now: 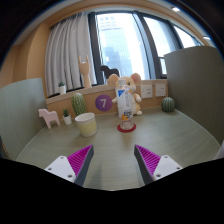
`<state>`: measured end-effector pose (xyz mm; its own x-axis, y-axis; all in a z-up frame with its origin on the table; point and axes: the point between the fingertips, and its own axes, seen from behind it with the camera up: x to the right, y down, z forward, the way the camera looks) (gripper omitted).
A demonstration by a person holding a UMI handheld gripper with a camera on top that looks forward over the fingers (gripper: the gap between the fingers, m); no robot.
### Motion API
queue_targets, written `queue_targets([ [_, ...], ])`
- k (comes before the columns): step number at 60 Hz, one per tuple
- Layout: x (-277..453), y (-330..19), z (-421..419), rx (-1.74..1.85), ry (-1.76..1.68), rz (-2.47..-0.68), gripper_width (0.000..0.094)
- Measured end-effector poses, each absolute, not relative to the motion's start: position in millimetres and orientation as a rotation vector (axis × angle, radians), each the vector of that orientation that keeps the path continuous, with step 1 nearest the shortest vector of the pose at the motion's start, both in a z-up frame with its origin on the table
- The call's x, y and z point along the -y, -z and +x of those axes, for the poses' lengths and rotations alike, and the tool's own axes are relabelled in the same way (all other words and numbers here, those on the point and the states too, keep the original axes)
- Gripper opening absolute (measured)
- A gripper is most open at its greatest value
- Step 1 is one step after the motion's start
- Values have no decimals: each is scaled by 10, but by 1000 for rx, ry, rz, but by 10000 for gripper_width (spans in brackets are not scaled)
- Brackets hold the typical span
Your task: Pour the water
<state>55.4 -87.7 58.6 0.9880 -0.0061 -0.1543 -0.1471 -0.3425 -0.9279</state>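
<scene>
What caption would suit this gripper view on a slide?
Open gripper faces a bottle on a red coaster and a cream cup on the round table.

Curtained window [120, 45] behind a pale table [110, 148].

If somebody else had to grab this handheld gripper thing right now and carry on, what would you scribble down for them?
Gripper: open, holding nothing, fingers spread above the table.
Bottle: standing upright on a small red coaster well beyond the fingers, roughly straight ahead.
Cup: cream-coloured, upright on the table, beside the bottle and a little nearer.
Also there: a white toy animal and a teddy bear behind the bottle.
Done: nothing visible yet; bottle untouched.
Left: move in, grasp the bottle, tip it over the cup, set it back. Whether the bottle is capped cannot be told.
</scene>
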Motion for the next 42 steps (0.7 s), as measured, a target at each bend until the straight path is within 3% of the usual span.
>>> queue_targets([
  [7,1317,-633,317,-50,-120,-1942,840],
  [15,1665,-935,118,22,-73,-1898,843],
  [42,2239,-1694,-65,34,-97,-1834,855],
])
